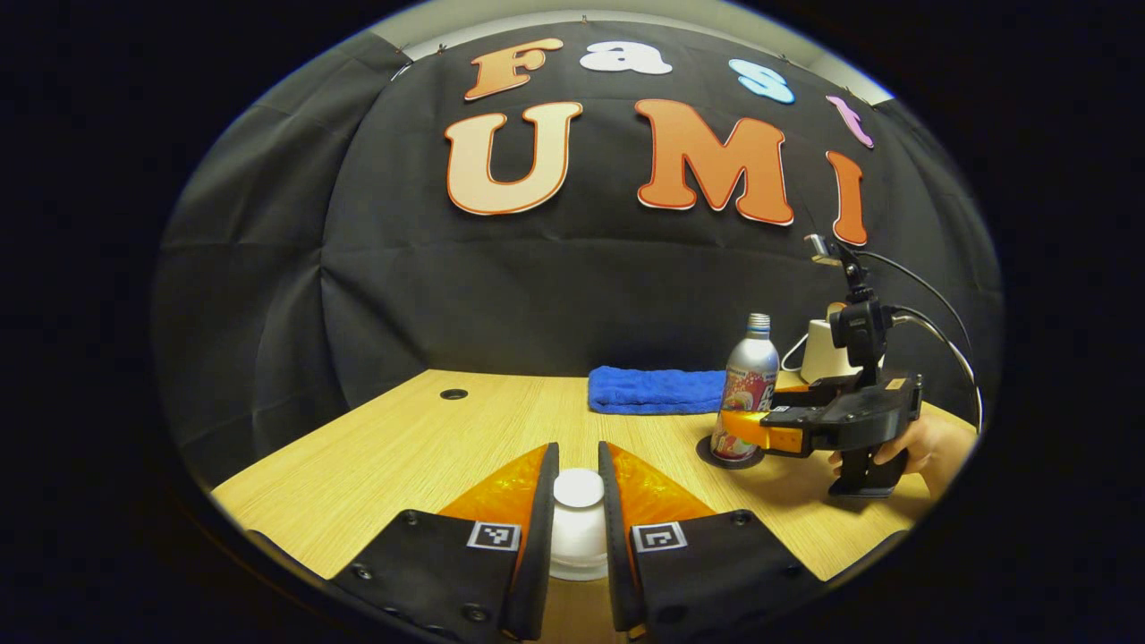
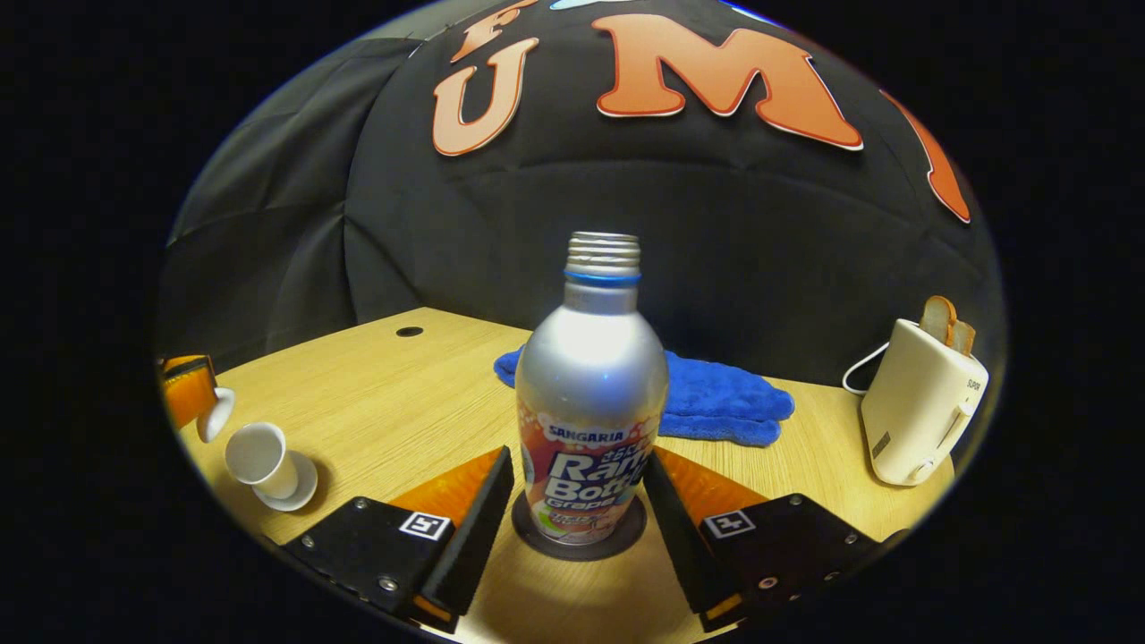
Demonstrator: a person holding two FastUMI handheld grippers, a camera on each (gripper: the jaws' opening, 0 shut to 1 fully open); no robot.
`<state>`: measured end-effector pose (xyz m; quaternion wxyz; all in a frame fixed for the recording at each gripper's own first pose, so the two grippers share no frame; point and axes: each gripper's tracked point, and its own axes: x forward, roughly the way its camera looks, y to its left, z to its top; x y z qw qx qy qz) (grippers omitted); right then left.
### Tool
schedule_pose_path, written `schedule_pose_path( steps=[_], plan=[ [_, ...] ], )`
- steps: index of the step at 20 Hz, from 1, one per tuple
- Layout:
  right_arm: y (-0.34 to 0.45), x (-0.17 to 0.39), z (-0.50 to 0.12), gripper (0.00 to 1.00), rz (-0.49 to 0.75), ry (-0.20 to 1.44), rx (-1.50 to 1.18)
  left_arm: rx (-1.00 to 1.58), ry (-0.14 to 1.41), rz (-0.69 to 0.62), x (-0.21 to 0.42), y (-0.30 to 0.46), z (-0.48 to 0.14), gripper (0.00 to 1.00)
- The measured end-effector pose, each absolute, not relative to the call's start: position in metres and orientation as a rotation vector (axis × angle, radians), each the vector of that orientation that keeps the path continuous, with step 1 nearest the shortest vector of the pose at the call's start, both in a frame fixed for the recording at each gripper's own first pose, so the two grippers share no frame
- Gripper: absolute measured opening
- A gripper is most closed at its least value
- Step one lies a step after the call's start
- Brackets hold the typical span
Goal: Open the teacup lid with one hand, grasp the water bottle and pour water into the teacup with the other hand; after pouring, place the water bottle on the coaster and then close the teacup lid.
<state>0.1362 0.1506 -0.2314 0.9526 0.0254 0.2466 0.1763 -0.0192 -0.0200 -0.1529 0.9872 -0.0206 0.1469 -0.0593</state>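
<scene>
A white teacup lid [image 1: 579, 514] sits between the fingers of my left gripper [image 1: 579, 452], which is shut on it. In the right gripper view that gripper [image 2: 192, 394] holds the lid [image 2: 215, 413] up and to the left of the open white teacup [image 2: 258, 454] on its saucer [image 2: 302, 487]. The silver water bottle [image 2: 590, 402], uncapped, stands upright on a dark round coaster [image 2: 581, 547]. My right gripper [image 2: 579, 456] has a finger on each side of it, both against its sides. In the left gripper view the bottle [image 1: 747, 367] is at the right on the coaster [image 1: 704, 450], with the right gripper [image 1: 741, 427] around it.
A blue towel [image 2: 716, 398] lies behind the bottle near the booth's wall. A white toaster [image 2: 921, 411] with bread in it stands at the right. The wooden table [image 1: 402, 447] has a cable hole [image 1: 453, 394] at the back left. A hand [image 1: 930, 443] holds the right gripper.
</scene>
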Motion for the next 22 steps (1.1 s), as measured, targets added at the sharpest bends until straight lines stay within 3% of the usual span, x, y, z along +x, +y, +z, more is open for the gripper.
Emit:
schedule_pose_path(
  steps=[4,8,15,16,20,22],
  plan=[
    [0.148,0.129,-0.222,0.98,0.369,0.489,0.048,-0.039,0.312,-0.119,-0.014,-0.021,-0.164,0.31],
    [0.142,0.111,-0.21,0.98,0.375,0.479,0.067,-0.023,0.338,-0.123,-0.011,-0.023,-0.176,0.29],
    [0.136,0.082,-0.169,0.98,0.403,0.391,0.034,-0.029,0.38,-0.131,-0.006,-0.03,-0.195,0.34],
    [0.135,0.078,-0.164,0.98,0.403,0.383,0.037,-0.024,0.386,-0.131,-0.007,-0.031,-0.194,0.29],
    [0.118,0.066,-0.147,0.98,0.37,0.337,0.057,-0.02,0.379,-0.128,-0.008,-0.029,-0.193,0.35],
    [0.105,0.062,-0.139,0.98,0.336,0.311,0.069,-0.019,0.341,-0.119,-0.008,-0.028,-0.178,0.47]
  ],
)
